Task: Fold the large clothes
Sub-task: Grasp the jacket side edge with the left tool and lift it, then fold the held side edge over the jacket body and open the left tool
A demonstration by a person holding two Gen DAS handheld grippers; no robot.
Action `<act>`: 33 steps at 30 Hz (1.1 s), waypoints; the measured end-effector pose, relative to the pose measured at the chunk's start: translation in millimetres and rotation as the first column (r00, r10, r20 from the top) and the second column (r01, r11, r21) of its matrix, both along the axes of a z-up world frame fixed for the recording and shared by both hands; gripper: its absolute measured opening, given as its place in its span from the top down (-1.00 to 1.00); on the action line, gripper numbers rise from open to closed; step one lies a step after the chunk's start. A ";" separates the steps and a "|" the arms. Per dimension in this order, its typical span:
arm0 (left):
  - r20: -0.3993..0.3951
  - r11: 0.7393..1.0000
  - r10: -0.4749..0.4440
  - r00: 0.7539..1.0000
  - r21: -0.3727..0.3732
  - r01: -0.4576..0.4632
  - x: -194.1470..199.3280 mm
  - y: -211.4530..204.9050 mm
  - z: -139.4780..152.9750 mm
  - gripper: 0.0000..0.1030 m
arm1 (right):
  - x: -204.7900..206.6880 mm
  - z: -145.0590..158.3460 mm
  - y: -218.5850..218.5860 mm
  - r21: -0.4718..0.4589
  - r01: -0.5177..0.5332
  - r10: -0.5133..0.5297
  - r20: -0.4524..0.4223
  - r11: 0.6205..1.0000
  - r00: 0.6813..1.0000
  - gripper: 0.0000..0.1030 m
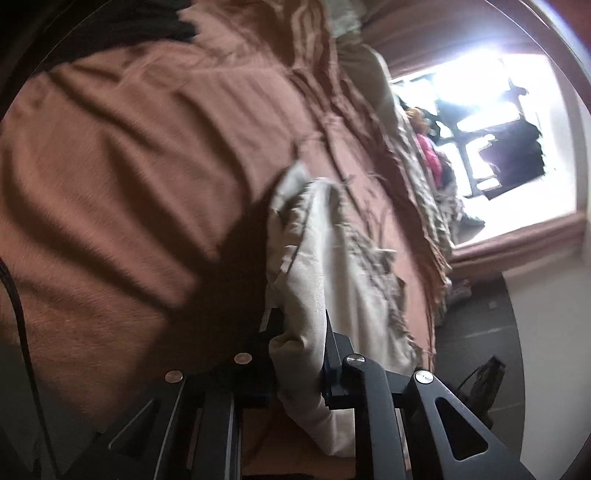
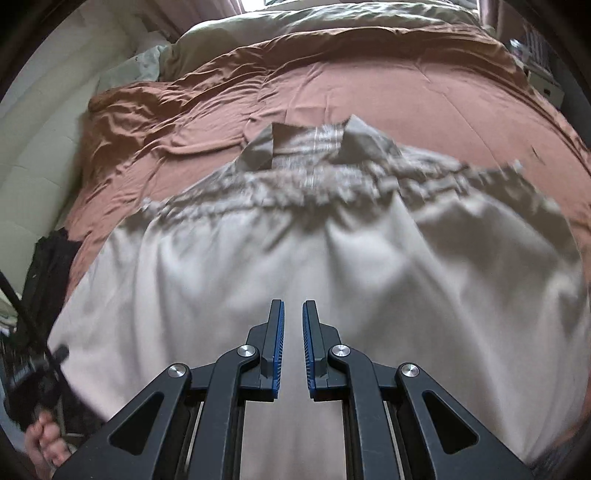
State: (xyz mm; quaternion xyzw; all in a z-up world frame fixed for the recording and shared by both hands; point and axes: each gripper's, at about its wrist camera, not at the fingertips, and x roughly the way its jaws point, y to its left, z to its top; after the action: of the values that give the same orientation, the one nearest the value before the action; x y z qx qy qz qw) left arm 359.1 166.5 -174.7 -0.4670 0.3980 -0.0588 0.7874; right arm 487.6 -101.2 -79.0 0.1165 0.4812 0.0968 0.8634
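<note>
One rust bedspread (image 2: 406,92) — left tool (image 1: 299,332) grips beige garment (image 2: 258,266); right tool (image 2: 293,332) narrow, empty.

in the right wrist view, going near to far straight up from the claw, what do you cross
right claw → pale beige garment spread flat → its grey patterned band and collar points → rust-brown bedsheet → pale green bedding at the far end
</note>
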 end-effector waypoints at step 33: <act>0.362 0.922 -0.375 0.853 0.050 0.384 58.4 -183.7 185.3 0.71 | -105.0 -48.4 -68.2 0.277 -0.046 0.063 -0.053 0.960 0.997 0.87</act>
State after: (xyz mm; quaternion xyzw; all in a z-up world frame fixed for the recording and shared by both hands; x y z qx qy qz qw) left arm 417.5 -17.1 10.6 -0.3695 0.3284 -0.3031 0.8147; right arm 382.6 -169.4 -127.4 0.2252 0.4924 0.1831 0.8205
